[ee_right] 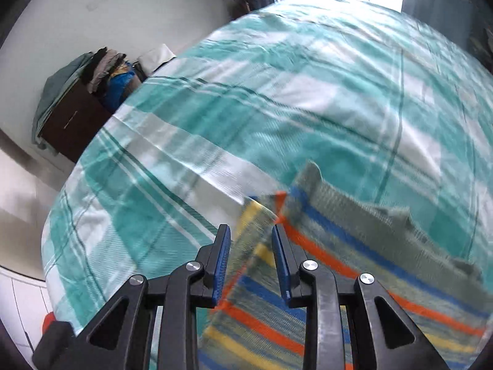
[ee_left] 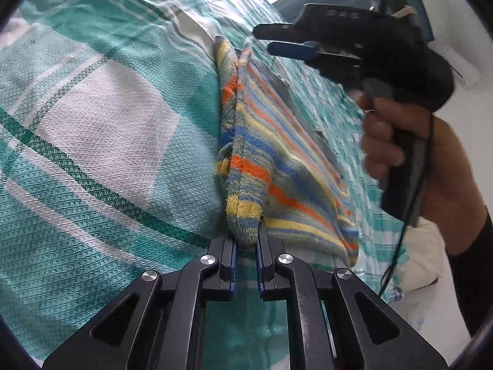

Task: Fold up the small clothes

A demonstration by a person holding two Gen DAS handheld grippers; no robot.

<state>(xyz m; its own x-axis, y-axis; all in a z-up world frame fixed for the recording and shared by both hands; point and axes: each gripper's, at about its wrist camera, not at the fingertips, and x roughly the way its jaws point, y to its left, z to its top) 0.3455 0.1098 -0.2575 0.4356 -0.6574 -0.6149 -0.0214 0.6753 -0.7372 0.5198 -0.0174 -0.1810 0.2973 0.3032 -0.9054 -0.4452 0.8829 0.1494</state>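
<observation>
The small striped garment (ee_left: 265,154) lies on the bed (ee_left: 92,108), on a green and white checked cover. The left hand-held gripper (ee_left: 246,242) is pinching one bunched corner of it between its blue pads. The right hand-held gripper (ee_right: 251,246) has its fingers apart and holds nothing — the striped cloth sits just under and between them, and that view is blurry. In the left view it hovers over the far end of the garment.

The step looks like a fold. To do it well, the right hand-held gripper should close on the far corner. Then both should lift together and lay one half flat over the other, keeping the edges lined up.

The cover is wrinkly, so a finger could grab it too. The black cable (ee_left: 406,231) hangs near the cloth. A dark cabinet (ee_right: 80,117) with piled clothes (ee_right: 107,64) stands well away, by the wall.
</observation>
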